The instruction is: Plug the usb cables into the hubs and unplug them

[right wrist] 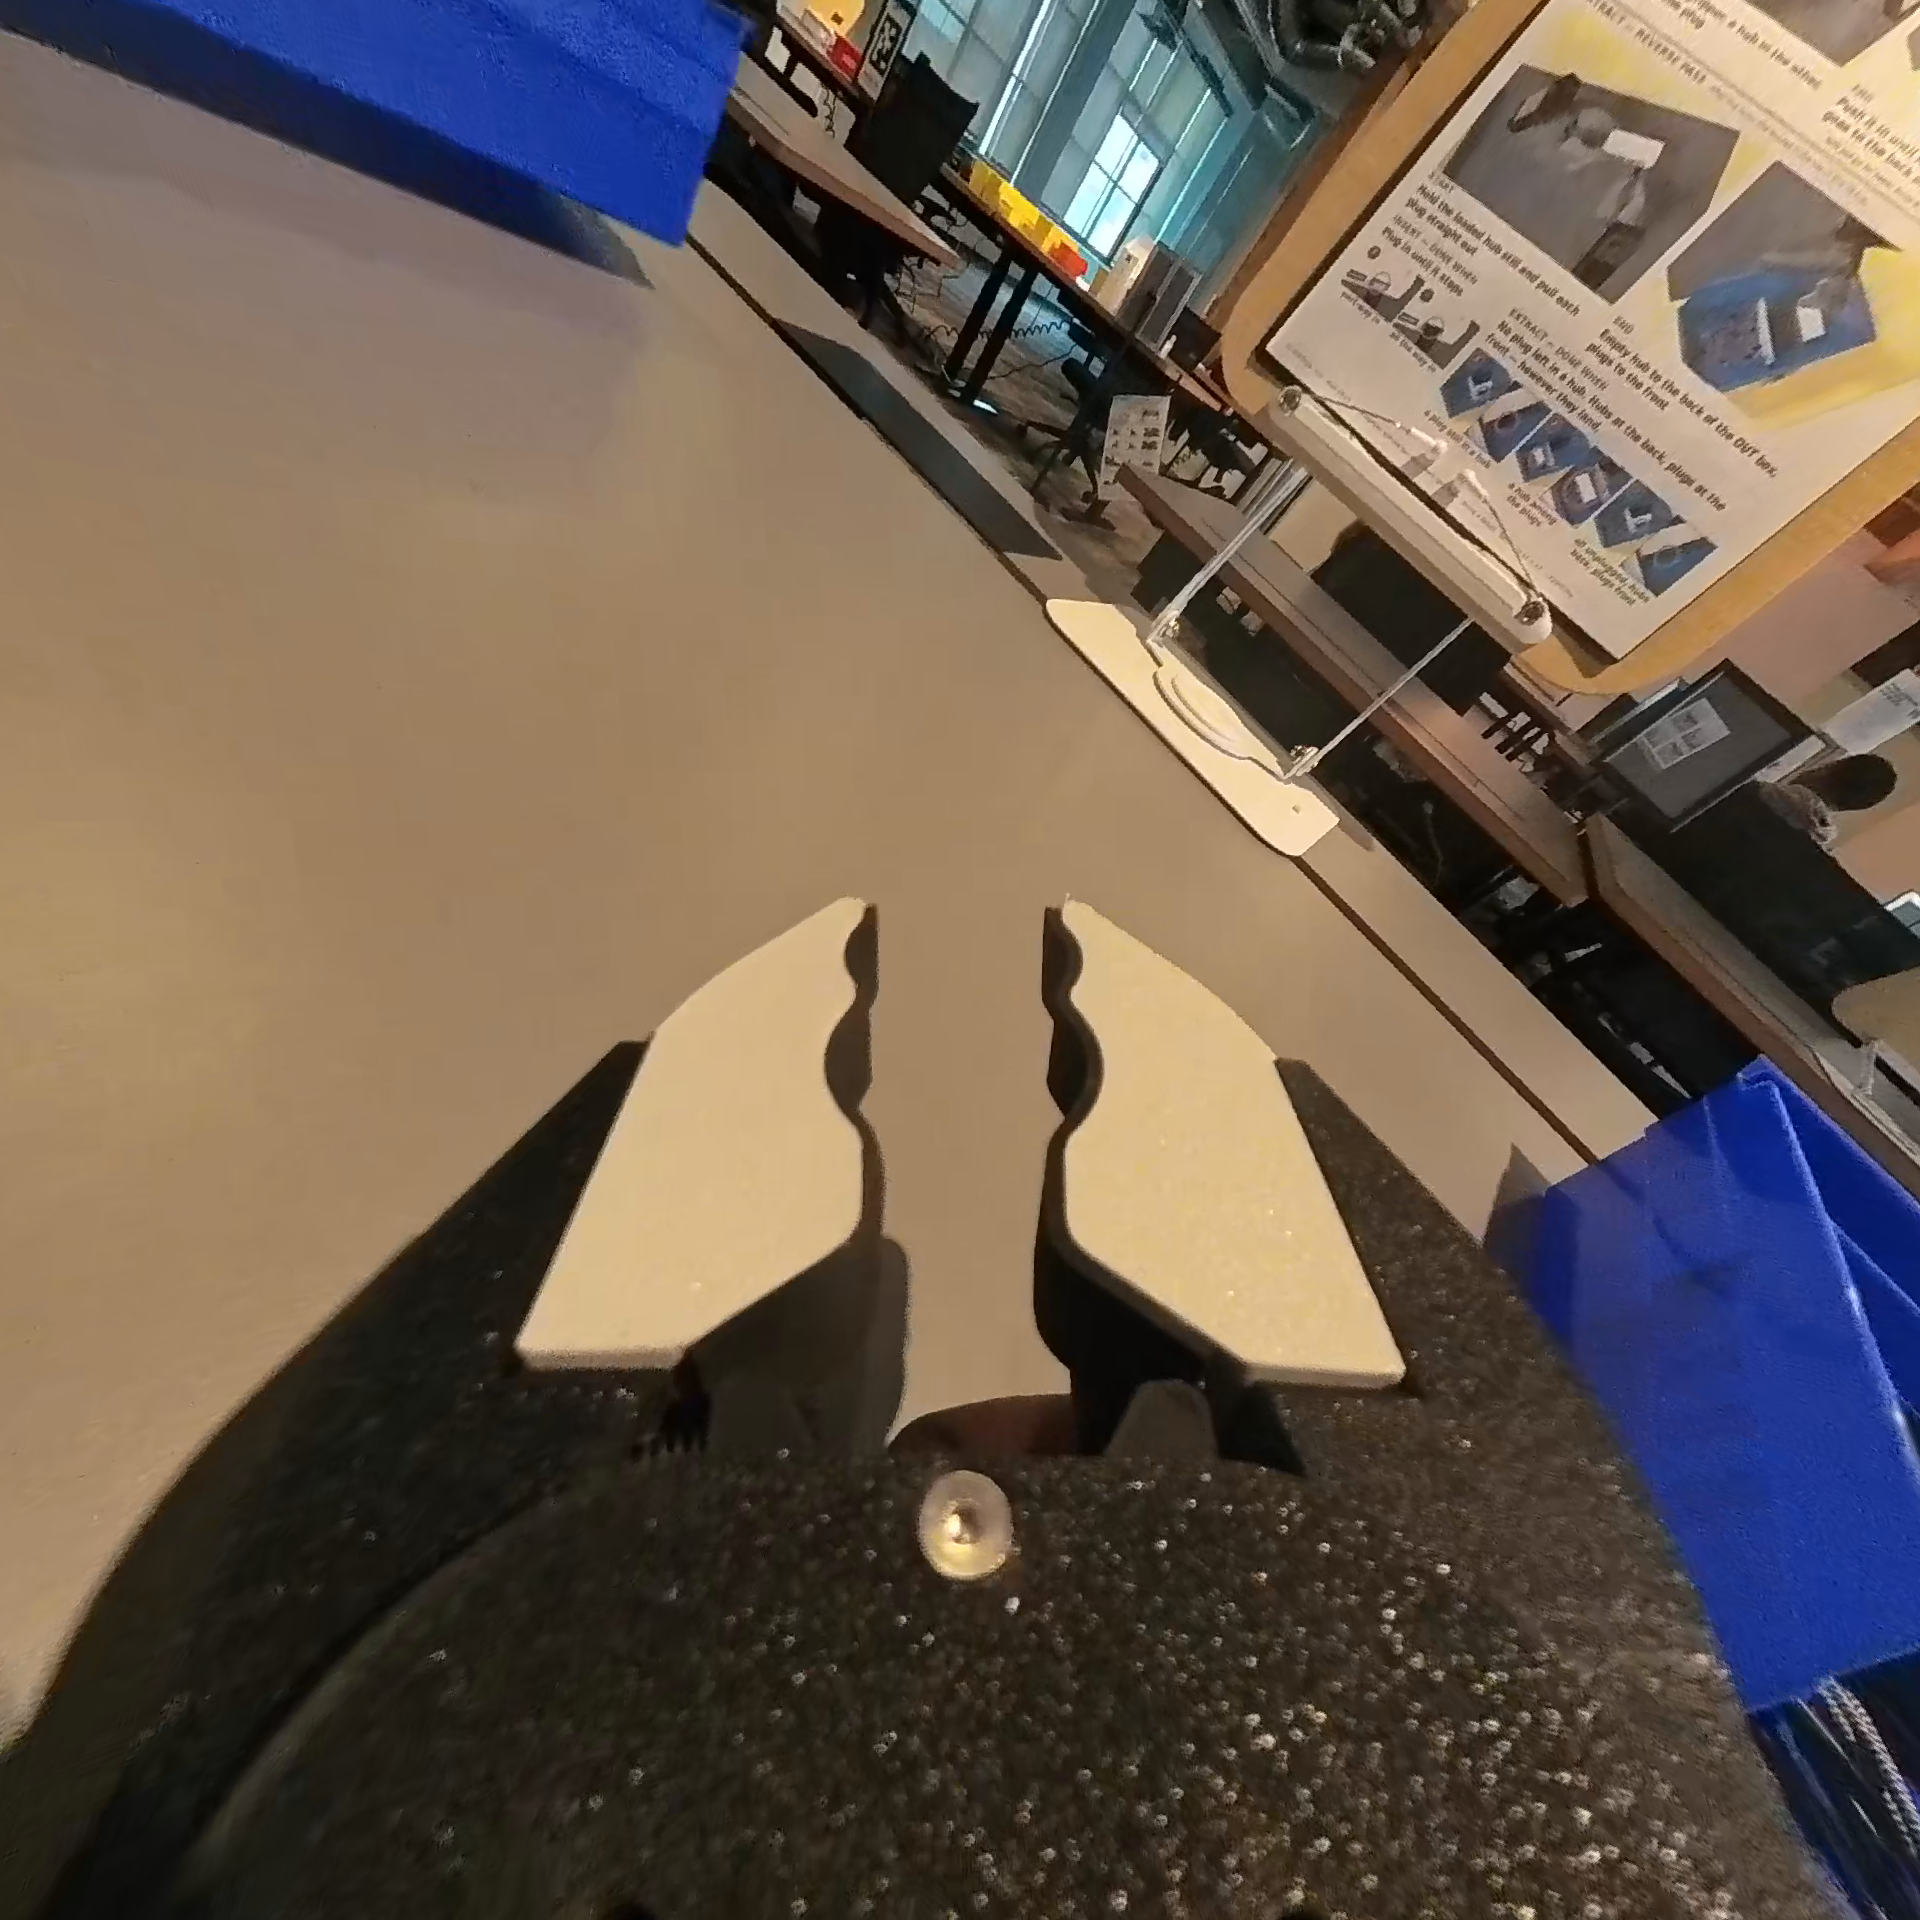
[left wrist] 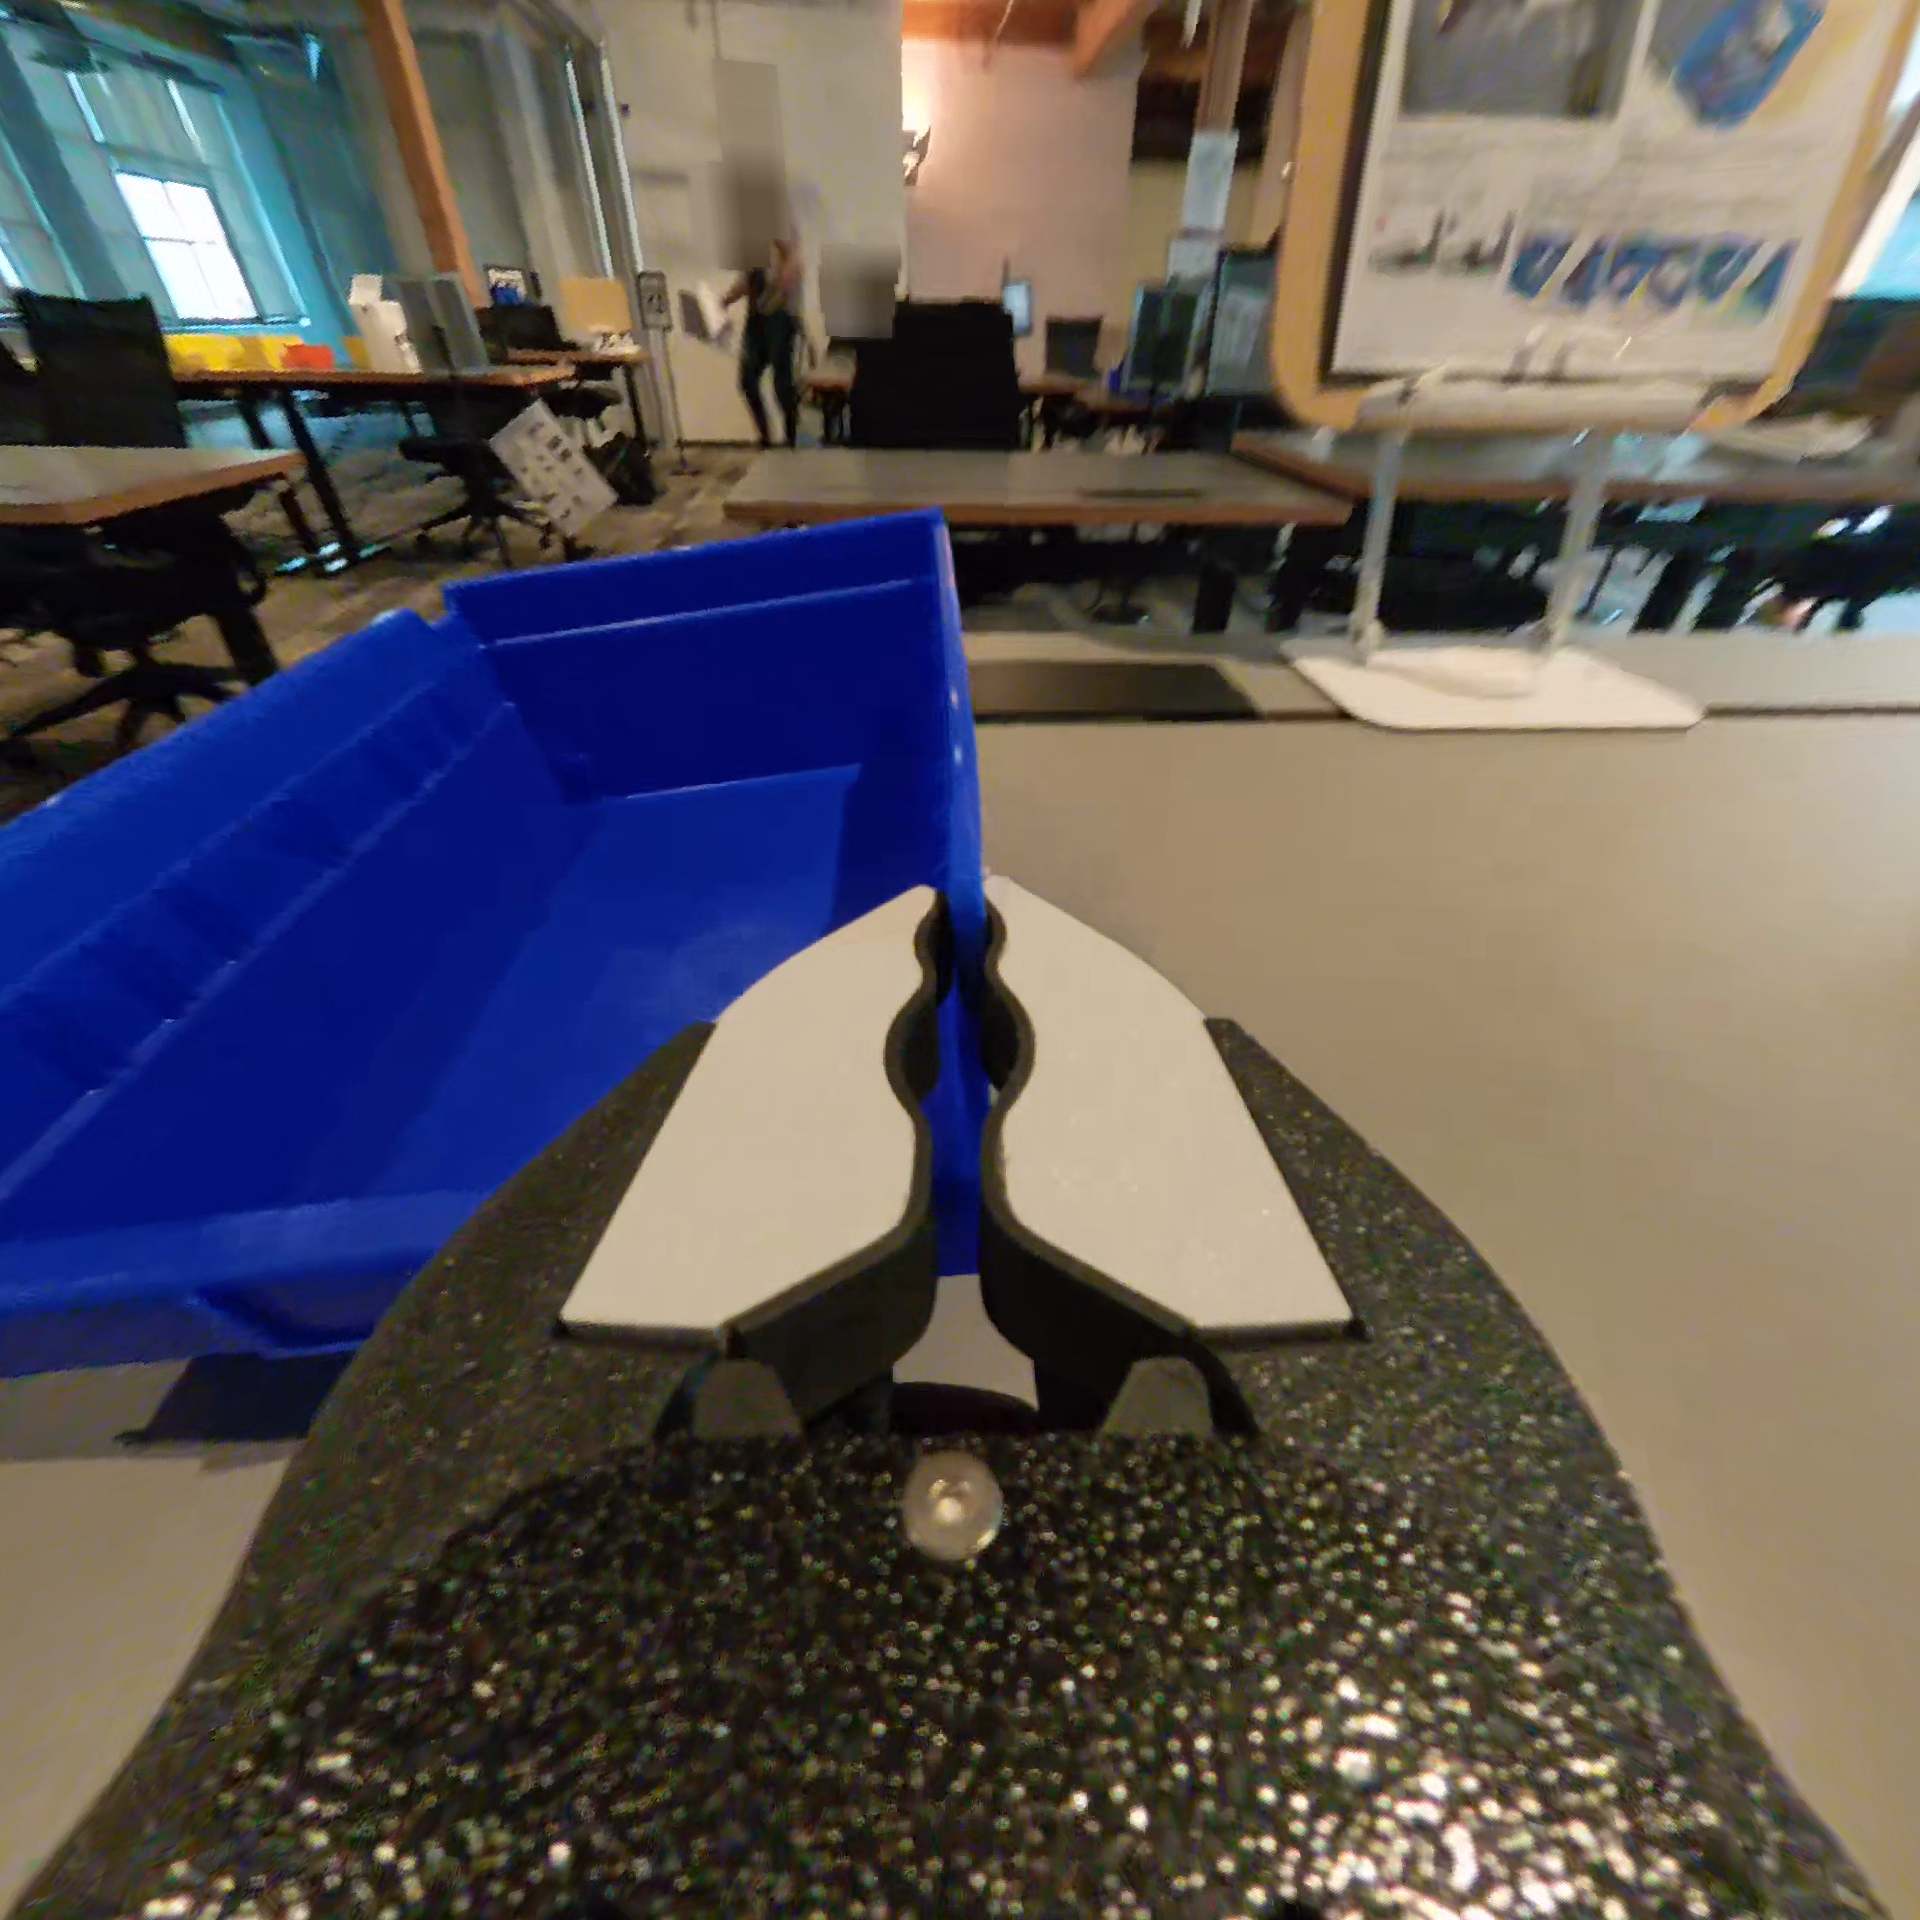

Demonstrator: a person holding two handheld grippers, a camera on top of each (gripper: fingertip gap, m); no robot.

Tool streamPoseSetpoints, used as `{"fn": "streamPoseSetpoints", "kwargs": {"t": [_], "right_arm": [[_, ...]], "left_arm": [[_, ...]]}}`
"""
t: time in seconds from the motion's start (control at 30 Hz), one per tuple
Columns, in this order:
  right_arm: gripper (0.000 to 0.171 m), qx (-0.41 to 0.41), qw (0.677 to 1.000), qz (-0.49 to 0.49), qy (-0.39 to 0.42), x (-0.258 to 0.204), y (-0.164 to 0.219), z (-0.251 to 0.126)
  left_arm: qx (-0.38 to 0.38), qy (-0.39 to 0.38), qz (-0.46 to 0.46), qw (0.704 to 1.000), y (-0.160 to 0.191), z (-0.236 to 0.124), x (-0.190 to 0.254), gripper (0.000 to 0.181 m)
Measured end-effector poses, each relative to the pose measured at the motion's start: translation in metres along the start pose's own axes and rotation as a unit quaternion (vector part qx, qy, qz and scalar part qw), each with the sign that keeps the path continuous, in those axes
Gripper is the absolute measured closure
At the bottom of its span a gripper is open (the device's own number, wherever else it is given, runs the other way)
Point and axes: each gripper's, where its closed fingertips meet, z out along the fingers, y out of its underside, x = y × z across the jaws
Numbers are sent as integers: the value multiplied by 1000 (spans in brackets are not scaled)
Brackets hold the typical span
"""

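Note:
My left gripper (left wrist: 964, 904) is nearly closed, with the right wall of an empty blue bin (left wrist: 520, 935) between its fingers near the bin's front right corner. It looks shut on that wall. My right gripper (right wrist: 961, 914) is open and empty, tilted over the bare grey table (right wrist: 416, 623). A second blue bin (right wrist: 1714, 1351) sits at the right edge of the right wrist view, with a braided cable (right wrist: 1870, 1766) showing in it. No hub shows in either view.
An instruction board on a clear stand with a white base (right wrist: 1195, 707) stands at the table's far edge; it also shows in the left wrist view (left wrist: 1496, 686). Another blue bin's edge (right wrist: 416, 94) lies at the right wrist view's top left. Office desks, chairs and a person are beyond. One gripper's finger ends stand about 45 cm off the other's.

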Motion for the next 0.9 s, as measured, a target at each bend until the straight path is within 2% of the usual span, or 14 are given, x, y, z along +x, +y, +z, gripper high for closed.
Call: {"fn": "streamPoseSetpoints", "kwargs": {"t": [0.23,0.33,0.47,0.63,0.8,0.9], "right_arm": [[143,17,1000,4,22,9,-6,-4],[144,28,999,9,35,15,-9,-7],[146,46,997,24,55,27,-13,-12],[147,75,992,52,86,48,-18,-25],[148,88,986,92,105,75,-10,-38],[149,95,982,100,126,90,-5,-48]], "left_arm": [[71,88,-15,994,-24,-9,27,180],[138,156,4,978,-45,-25,50,179],[170,243,51,954,-51,-42,87,178],[181,385,57,903,-48,-67,141,178],[168,532,62,828,-35,-103,193,178],[148,588,56,793,-25,-118,223,176]]}}
